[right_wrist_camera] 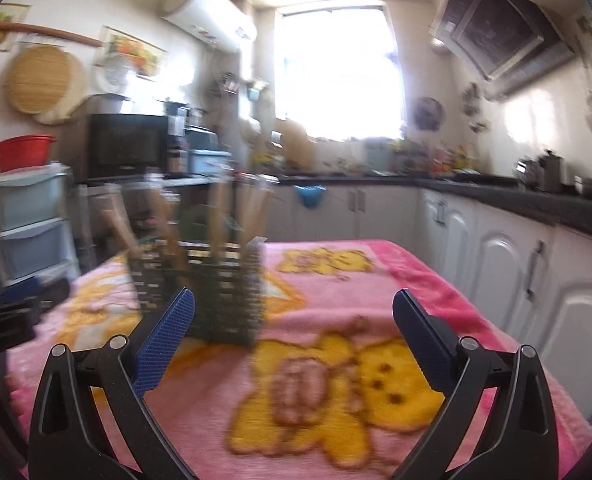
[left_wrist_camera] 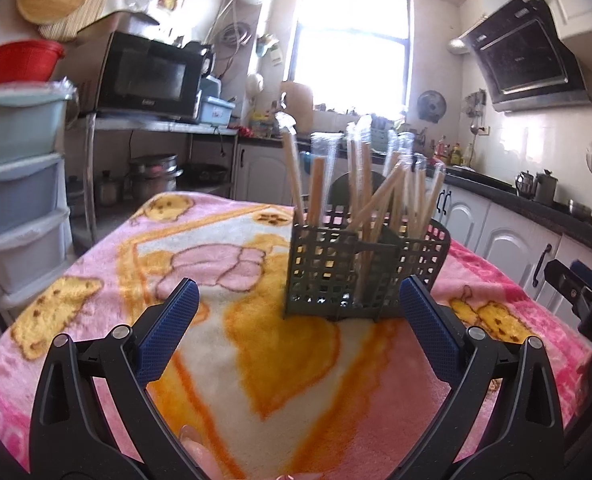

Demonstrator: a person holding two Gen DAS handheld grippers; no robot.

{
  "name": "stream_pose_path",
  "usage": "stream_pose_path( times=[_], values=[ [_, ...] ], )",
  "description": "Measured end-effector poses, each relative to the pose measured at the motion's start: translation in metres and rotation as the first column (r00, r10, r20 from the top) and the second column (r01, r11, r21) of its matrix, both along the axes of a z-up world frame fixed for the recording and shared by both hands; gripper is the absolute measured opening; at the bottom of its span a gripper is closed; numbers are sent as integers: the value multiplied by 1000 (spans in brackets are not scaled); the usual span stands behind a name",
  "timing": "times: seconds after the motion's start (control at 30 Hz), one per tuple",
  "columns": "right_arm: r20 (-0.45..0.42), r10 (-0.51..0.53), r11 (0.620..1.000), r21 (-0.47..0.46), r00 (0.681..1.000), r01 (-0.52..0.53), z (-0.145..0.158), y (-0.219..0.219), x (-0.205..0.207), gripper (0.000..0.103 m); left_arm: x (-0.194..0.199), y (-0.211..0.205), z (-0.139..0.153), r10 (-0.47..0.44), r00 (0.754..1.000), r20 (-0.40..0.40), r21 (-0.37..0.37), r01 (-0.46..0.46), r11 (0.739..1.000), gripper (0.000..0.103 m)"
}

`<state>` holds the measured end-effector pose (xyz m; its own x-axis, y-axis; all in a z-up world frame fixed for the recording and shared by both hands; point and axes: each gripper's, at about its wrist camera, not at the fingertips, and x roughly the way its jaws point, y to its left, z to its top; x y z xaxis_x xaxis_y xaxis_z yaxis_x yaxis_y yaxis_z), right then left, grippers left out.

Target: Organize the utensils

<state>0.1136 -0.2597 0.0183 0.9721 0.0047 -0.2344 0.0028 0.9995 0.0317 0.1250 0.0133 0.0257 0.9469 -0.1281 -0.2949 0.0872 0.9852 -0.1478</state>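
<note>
- Basket (left_wrist_camera: 360,276) stands upright on blanket (left_wrist_camera: 296,380), chopsticks (left_wrist_camera: 376,196) inside.
- Left gripper (left_wrist_camera: 299,300): fingers wide, empty, just before basket.
- Right gripper (right_wrist_camera: 293,312): fingers wide, empty, right of basket.

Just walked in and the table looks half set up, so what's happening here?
A person holds a gripper in each hand over a table covered by a pink cartoon blanket. A dark green mesh utensil caddy stands on it, filled with plastic-wrapped wooden chopsticks. The left gripper and the right gripper are both open and empty, neither touching the caddy. No loose utensils are visible.
</note>
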Motion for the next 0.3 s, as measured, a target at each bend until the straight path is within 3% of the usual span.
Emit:
stream_pose_path(
  times=[0.1, 0.2, 0.3],
  values=[
    [-120, -89, 996, 12, 989, 91, -2, -24, 22, 97, 10, 13, 0, 36, 995, -95, -18, -38, 999, 93],
    [-314, -186, 982, -26, 931, 188, -13, -55, 60, 97, 32, 42, 2, 100, 973, -210, 2, -102, 995, 93],
    [-482, -254, 965, -74, 838, 250, -33, -82, 98, 97, 73, 86, -4, 231, 898, -375, 67, -222, 973, 93]
  ],
)
